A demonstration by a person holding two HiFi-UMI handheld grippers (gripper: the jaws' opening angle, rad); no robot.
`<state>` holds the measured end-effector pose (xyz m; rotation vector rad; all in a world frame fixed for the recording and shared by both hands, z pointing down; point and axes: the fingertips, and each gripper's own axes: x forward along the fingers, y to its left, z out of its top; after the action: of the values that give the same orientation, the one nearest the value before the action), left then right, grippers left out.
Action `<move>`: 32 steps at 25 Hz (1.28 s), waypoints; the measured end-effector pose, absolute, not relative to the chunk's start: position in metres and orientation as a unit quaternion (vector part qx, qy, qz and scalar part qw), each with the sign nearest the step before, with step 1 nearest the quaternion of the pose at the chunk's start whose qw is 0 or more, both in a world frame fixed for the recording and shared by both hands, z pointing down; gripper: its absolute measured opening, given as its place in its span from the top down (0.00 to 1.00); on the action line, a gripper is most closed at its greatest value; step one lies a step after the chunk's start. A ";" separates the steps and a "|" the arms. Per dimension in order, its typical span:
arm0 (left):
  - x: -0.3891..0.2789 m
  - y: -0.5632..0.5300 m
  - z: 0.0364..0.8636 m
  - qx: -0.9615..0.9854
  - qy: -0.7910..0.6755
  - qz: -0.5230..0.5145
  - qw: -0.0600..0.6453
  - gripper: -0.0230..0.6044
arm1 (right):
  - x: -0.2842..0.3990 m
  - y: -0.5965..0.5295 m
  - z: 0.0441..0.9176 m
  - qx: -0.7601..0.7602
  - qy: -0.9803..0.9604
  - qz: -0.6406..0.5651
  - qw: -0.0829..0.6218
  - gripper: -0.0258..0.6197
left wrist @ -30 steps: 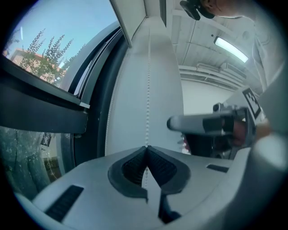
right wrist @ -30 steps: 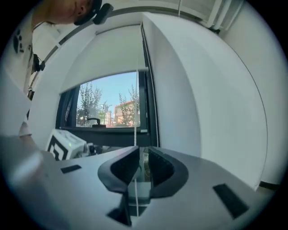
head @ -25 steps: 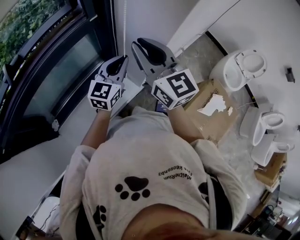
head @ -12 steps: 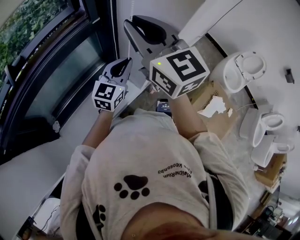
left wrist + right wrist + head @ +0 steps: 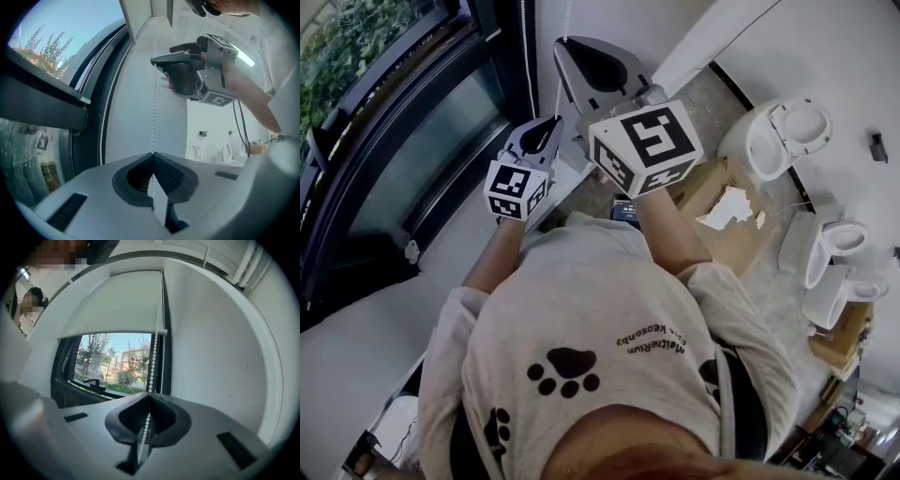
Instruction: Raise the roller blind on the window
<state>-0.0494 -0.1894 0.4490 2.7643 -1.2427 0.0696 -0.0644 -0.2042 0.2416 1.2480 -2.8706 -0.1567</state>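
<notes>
In the head view both tools are up at the right edge of the window [image 5: 412, 141], stacked on the bead chain [image 5: 558, 89] that hangs beside the frame. The right gripper [image 5: 560, 44] is the higher, and the left gripper [image 5: 554, 120] sits just below it. The left gripper view shows its jaws pressed together with the chain pinched at their tips. The strand runs straight up from there into the right gripper overhead, and a second strand [image 5: 107, 117] hangs apart against the dark frame. In the right gripper view that tool's jaws have just been closing and now meet on the same strand. The beads pass between them and on up toward the top right corner of the roller blind [image 5: 112, 305]. The blind covers the upper part of the window, with bare glass below its bottom bar [image 5: 112, 335]. This looks like a hand-over-hand haul, with the upper grip freshly taken and the blind only partly raised. Next, probably, the left lets go and the right draws the chain straight down, kept in line so the beads do not slip.
</notes>
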 end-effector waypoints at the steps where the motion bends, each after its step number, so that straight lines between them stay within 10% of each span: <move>1: -0.051 -0.189 0.455 0.911 -0.408 0.023 0.061 0.95 | -0.065 -0.205 0.248 0.401 -0.915 -0.049 0.008 0.95; 32: -0.062 -0.154 0.541 0.910 -0.394 0.089 0.095 0.94 | -0.072 -0.204 0.368 0.428 -0.901 -0.020 0.064 0.95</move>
<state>-0.0618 -0.1540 0.5407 2.6987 -1.1668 0.2631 -0.0721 -0.2042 0.3677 1.2920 -2.7220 -0.0596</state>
